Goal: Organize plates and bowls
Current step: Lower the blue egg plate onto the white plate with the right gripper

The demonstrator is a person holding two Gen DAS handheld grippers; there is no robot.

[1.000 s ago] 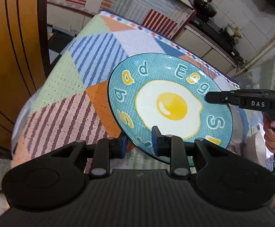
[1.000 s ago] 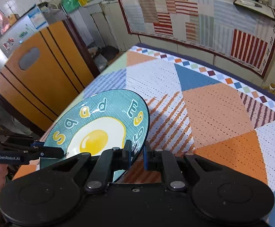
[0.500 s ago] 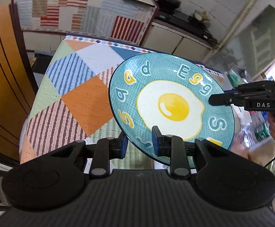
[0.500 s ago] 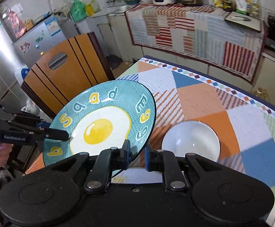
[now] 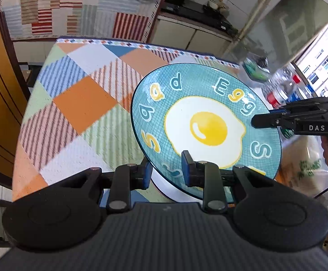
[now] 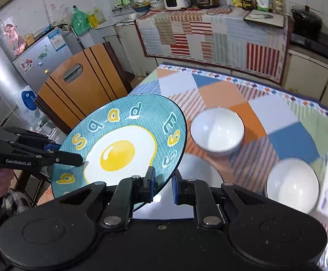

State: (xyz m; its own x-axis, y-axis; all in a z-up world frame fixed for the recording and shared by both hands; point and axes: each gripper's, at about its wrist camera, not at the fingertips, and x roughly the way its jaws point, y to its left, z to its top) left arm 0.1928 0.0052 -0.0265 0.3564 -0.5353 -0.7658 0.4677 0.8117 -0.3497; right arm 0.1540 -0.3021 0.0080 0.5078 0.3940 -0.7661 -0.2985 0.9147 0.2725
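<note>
While both tools pinch the plate (image 5: 206,126) by opposite rims, it hangs tilted, clear of the worktop (image 5: 82,99). Left tool (image 5: 166,172): jaws narrow, clamped on the near rim in its own view. Right tool (image 6: 162,186): same, narrow on the rim. Each shows up in the other's camera, biting the far edge.

Change over the last second: plate has come up and across. A second ago only bare cloth lay under it; now two white bowls (image 6: 217,132) (image 6: 292,185) sit on the worktop beside the plate, and a pale round thing (image 6: 200,169) lies right under its lower edge. Probably another plate, but mostly hidden, can't confirm.

Read: transport phase, heading to the crockery cluster. Next is likely lowering onto that pale piece to stack. Risk: two-point rim grip on glazed ceramic, tilted. Level it before release, or it slides.
</note>
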